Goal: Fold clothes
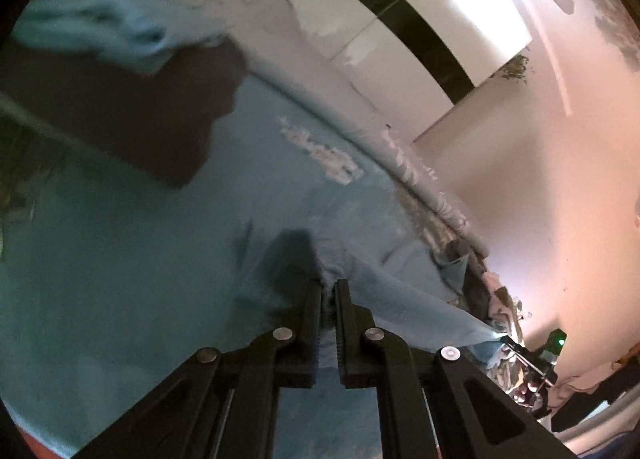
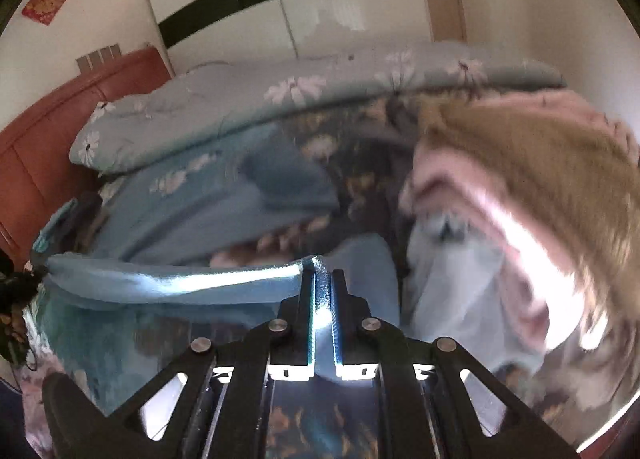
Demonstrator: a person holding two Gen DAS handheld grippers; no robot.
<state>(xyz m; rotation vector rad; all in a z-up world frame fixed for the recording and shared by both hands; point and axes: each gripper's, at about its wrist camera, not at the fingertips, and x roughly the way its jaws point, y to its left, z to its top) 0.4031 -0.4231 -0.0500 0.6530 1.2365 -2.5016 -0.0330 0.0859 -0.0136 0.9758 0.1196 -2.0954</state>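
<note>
The light-blue garment (image 1: 140,259) spreads over the bed (image 2: 248,107). Its edge stretches taut between the 2 tools: left gripper (image 1: 329,285) and right gripper (image 2: 321,275) jaws both clench it.

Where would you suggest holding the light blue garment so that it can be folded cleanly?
Along its top edge, roughly as now. The left gripper pinches bunched cloth of the light blue garment from above, and the right gripper clamps the same hem further along. The hem stretches taut between them while the body hangs flat, so it should fold evenly.
</note>
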